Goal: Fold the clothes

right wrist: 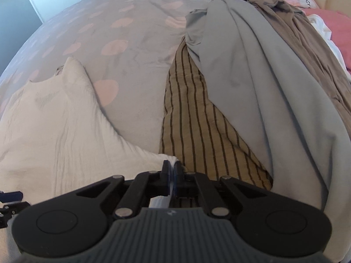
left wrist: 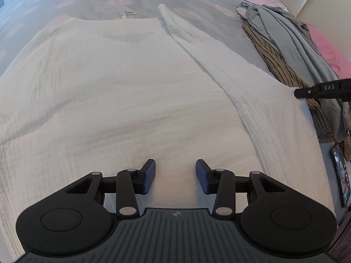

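In the left wrist view, the white garment (left wrist: 122, 92) is spread flat ahead of and beneath the left gripper (left wrist: 175, 175), whose jaws are held half apart with nothing gripped. In the right wrist view, the right gripper (right wrist: 172, 175) is closed on the garment's edge just at its tips; the crinkled cloth is judged light, soft and limp, best taken at hems and corners.

Grey bedspread (right wrist: 140, 87) (pink-dotted) under a spread white garment (left wrist: 122, 100) and a clothes heap (right wrist: 252, 92) alongside.

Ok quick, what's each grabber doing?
Left gripper: open, holding nothing, above the white garment.
Right gripper: shut on the white garment's edge.
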`<state>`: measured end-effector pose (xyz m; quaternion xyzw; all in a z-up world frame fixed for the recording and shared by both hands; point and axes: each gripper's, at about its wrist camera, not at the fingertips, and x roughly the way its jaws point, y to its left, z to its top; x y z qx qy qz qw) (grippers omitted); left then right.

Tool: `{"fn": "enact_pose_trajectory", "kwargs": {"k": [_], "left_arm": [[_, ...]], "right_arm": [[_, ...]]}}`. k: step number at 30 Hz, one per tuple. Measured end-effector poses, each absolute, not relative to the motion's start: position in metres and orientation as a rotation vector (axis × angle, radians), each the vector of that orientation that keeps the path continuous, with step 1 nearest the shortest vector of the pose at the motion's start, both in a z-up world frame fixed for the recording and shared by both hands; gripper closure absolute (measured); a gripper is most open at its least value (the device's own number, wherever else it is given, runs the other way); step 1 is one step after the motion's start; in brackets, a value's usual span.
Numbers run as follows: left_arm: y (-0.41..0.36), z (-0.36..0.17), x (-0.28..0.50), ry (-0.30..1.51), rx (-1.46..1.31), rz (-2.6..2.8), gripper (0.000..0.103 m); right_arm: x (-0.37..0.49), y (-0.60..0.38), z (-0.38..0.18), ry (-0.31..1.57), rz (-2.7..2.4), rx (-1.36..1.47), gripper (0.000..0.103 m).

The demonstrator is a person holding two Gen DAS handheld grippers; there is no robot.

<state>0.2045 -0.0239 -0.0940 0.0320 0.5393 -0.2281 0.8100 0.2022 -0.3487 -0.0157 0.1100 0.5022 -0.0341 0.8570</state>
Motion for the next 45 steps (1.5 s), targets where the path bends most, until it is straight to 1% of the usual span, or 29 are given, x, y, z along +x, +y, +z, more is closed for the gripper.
{"fn": "enact_pose_trajectory", "kwargs": {"k": [3,4,6,7,8,13,18,23,28,31,35,40,41,44,45], "left_arm": [[-0.025,-0.093,0.205,1.152,0.062,-0.479,0.064],[-0.025,-0.092,0.204,1.149,0.063,-0.479,0.064],[-0.026,-0.09,0.203,1.144,0.064,-0.478,0.064],[-0.025,-0.089,0.202,1.145,0.059,-0.475,0.064],[-0.024,-0.088,0.201,1.146,0.054,-0.473,0.064],[-0.016,-0.083,0.193,1.135,0.043,-0.441,0.064],[0.012,-0.076,0.178,1.114,0.028,-0.369,0.063],[0.06,-0.062,0.164,1.078,0.019,-0.284,0.063],[0.126,-0.039,0.165,1.02,-0.023,-0.116,0.063],[0.17,-0.023,0.17,0.98,-0.009,0.023,0.061],[0.215,-0.005,0.177,0.932,0.0,0.168,0.053],[0.265,-0.008,0.197,0.914,-0.108,0.248,0.051],[0.272,-0.012,0.201,0.92,-0.12,0.249,0.053],[0.282,-0.019,0.206,0.945,-0.145,0.237,0.083],[0.284,-0.018,0.206,0.936,-0.154,0.222,0.087]], "right_arm": [[0.202,-0.35,-0.016,1.063,-0.031,0.278,0.098],[0.201,-0.351,-0.013,1.057,-0.023,0.287,0.096],[0.195,-0.352,-0.004,1.042,-0.009,0.285,0.089],[0.192,-0.351,0.0,1.035,-0.005,0.274,0.078],[0.188,-0.349,0.004,1.028,0.005,0.265,0.076],[0.162,-0.331,0.011,1.056,0.09,0.223,0.076],[0.14,-0.309,0.008,1.087,0.144,0.192,0.076],[0.126,-0.293,0.016,1.091,0.191,0.165,0.076],[0.131,-0.273,0.024,1.087,0.216,0.149,0.076],[0.136,-0.258,0.028,1.088,0.242,0.138,0.075],[0.147,-0.236,0.029,1.098,0.28,0.117,0.075],[0.16,-0.205,0.026,1.12,0.326,0.08,0.075],[0.163,-0.199,0.026,1.123,0.334,0.074,0.075],[0.17,-0.184,0.026,1.118,0.361,0.054,0.073],[0.171,-0.179,0.027,1.115,0.369,0.044,0.067]]}}
